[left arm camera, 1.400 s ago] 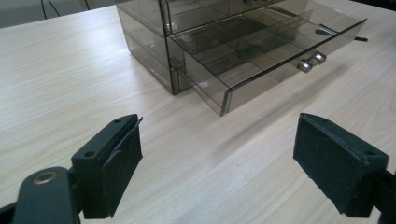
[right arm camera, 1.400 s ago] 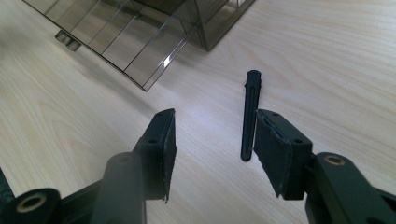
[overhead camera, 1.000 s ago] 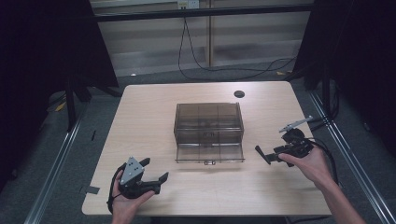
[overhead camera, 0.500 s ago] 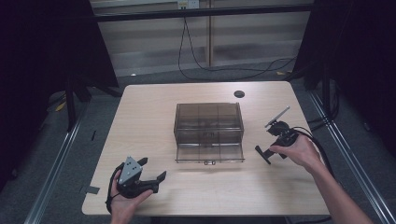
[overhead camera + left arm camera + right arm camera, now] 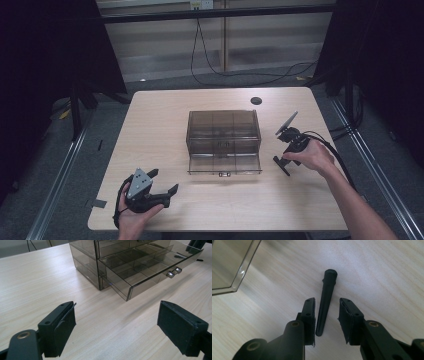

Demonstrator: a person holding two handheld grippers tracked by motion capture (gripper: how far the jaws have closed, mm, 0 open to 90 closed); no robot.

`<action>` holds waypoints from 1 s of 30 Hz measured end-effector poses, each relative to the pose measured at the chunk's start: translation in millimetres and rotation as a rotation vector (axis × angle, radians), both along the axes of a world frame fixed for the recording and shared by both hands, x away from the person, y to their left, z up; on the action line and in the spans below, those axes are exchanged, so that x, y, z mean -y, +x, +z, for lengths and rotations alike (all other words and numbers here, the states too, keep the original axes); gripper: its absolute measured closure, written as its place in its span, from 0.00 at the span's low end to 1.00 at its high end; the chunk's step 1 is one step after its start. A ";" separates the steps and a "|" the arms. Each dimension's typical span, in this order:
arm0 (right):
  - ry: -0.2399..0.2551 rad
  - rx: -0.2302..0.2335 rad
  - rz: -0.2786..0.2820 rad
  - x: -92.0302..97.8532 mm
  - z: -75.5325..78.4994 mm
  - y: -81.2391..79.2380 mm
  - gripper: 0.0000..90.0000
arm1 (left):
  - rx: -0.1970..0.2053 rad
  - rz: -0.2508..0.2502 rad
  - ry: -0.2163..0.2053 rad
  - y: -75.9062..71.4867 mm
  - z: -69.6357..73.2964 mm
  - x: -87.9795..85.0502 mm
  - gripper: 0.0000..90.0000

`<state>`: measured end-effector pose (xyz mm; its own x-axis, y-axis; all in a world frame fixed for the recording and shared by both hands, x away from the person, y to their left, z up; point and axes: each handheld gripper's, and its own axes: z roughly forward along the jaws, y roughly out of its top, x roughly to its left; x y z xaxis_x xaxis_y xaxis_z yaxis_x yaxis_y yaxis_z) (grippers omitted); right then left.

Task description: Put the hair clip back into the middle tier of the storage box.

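Pale wood table (image 5: 165, 125) — right gripper (image 5: 327, 315) jaws just closing astride thin stiff black stick (image 5: 326, 300), untouched; left gripper (image 5: 116, 326) spread wide, empty — grip mid-shaft.

Open drawer (image 5: 224, 164) juts from cabinet (image 5: 223, 130) mid-table, bare table (image 5: 165, 120) left, right and behind

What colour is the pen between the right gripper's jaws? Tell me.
Black pen, clearest in the right gripper view.

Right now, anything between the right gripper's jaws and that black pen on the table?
Nothing visible. The right gripper has been closing around the black pen, which lies on bare table between the pads; they don't press it yet. The open drawer sits off to one side.
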<state>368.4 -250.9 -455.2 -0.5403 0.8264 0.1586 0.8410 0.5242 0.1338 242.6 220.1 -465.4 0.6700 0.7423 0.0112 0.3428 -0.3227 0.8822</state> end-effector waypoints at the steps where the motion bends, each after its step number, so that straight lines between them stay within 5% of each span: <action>1: -0.002 -0.003 -0.002 -1.1 -1.1 1.0 0.75 | 0.008 -0.008 0.008 0.8 0.2 -0.5 0.16; 30: -0.062 -0.029 0.021 -15.8 -12.2 16.9 0.86 | 0.007 0.005 0.008 0.6 -0.6 -0.5 0.16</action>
<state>385.3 -235.1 -467.3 -0.5532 0.8239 0.1233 0.8331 0.5480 0.0757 243.2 220.6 -466.0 0.6664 0.7453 0.0215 0.3385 -0.3281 0.8819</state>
